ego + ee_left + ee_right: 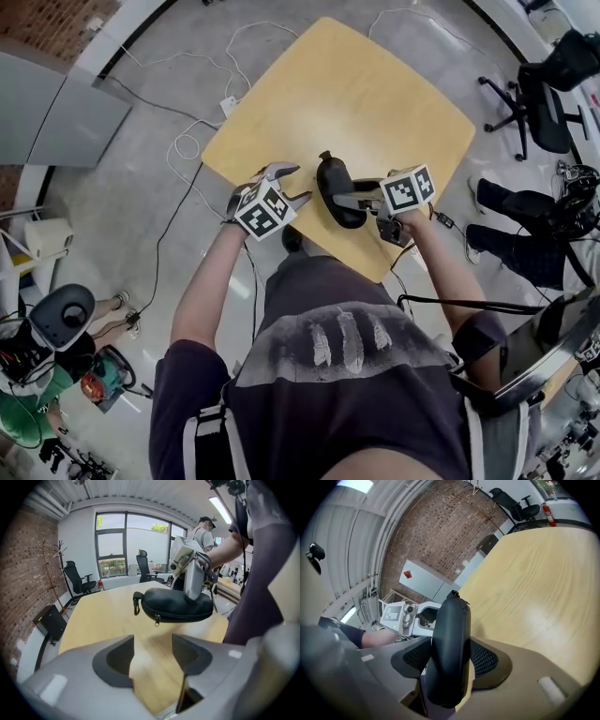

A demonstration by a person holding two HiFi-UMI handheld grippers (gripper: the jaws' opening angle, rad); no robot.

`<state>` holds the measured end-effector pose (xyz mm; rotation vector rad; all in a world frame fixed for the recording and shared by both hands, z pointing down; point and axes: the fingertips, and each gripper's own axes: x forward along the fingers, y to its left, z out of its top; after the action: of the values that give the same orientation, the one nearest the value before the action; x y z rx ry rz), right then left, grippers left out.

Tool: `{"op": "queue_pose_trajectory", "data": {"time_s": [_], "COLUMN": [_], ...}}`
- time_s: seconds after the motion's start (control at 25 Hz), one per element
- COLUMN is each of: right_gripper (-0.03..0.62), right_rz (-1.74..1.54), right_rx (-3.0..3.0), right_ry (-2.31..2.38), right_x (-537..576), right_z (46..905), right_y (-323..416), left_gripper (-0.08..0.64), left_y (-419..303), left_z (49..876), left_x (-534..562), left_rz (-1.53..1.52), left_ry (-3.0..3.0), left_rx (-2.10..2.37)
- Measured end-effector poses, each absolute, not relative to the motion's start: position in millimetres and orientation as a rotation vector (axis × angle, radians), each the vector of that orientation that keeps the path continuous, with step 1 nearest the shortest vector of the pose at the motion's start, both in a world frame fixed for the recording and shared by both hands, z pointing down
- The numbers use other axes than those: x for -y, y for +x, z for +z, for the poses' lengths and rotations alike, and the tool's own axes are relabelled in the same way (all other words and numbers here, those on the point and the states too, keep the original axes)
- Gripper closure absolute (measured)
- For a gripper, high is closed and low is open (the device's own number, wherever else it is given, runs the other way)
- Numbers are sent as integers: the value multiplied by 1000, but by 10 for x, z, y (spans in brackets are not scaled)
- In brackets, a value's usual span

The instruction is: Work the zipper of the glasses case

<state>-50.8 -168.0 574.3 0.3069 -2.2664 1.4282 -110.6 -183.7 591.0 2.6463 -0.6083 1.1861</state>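
Black glasses case (452, 620) clamped in right tongs (449, 660) | left tongs (152, 656) wide open, empty, case just ahead | pinch dangling zipper pull (157, 619) squarely, draw along track, right steady.

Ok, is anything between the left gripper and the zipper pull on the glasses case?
Nothing visible. Only bare table lies between the open left gripper and the glasses case, and the zipper pull hangs on the side facing it. The right gripper clamps the case, clear of the pull.
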Motion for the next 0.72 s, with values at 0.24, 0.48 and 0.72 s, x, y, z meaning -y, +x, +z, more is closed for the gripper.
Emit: {"op": "queue_pose_trajectory", "data": {"time_s": [0.24,0.48,0.72], "right_gripper": [328,330,330], "right_rz": [1354,1306,1290], "right_rx": [2281,2267,2285], "right_ry": [259,266,313], "right_x": [1645,1625,1656], "right_z": [5645,5678,5665], "right_y": [-512,-516,-507], "left_gripper": [356,523,560], "left_y": [-901,-940,-986], "left_z": [5778,5731,5694], "left_x": [1843,1823,1725], "left_rz": [1195,1242,1281], "left_ry": [2718,2748,2747], "left_rx": [606,657,655]}}
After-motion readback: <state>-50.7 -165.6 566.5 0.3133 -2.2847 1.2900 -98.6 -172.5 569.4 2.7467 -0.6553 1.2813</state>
